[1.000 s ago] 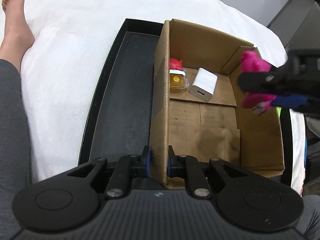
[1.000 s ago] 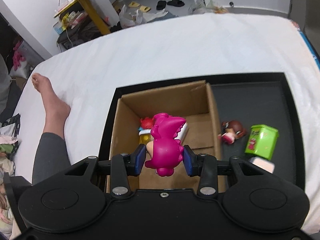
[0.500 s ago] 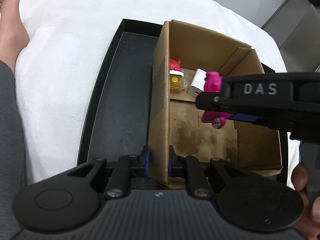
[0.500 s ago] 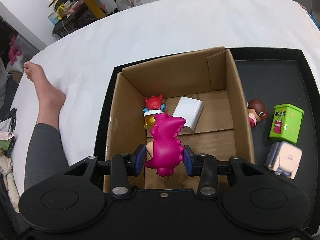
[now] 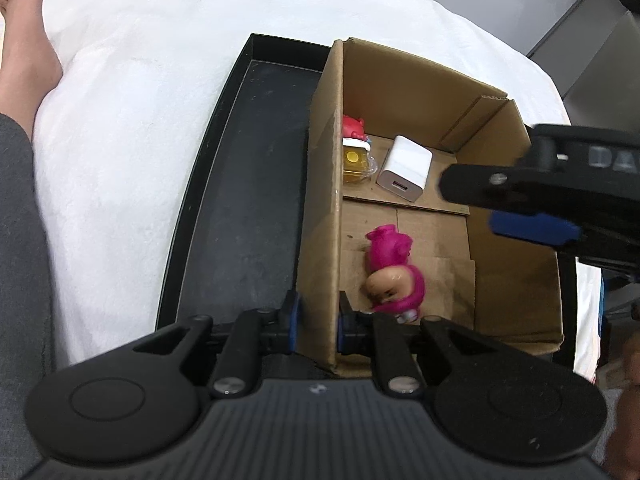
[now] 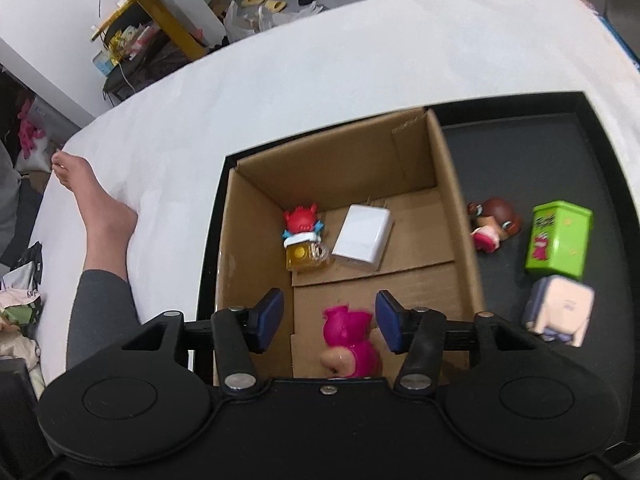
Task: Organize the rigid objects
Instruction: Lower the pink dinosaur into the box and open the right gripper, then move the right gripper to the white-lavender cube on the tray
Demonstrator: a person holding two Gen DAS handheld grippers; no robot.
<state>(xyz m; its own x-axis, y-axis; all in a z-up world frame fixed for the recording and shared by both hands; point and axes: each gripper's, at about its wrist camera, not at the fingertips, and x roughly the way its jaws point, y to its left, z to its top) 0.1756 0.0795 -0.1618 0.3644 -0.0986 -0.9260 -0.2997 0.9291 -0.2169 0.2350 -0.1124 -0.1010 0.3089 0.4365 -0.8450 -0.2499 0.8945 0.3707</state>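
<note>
So right gripper (image 6: 329, 321) jaws just opened, pink toy (image 5: 393, 269) dropped in cardboard box (image 5: 516, 276). Left gripper (image 5: 319, 322) clamped on box wall, steadying. Lift straight out, dont clip wall.

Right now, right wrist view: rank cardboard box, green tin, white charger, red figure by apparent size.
1. cardboard box
2. green tin and white charger: look alike, so unranked
3. red figure
</note>
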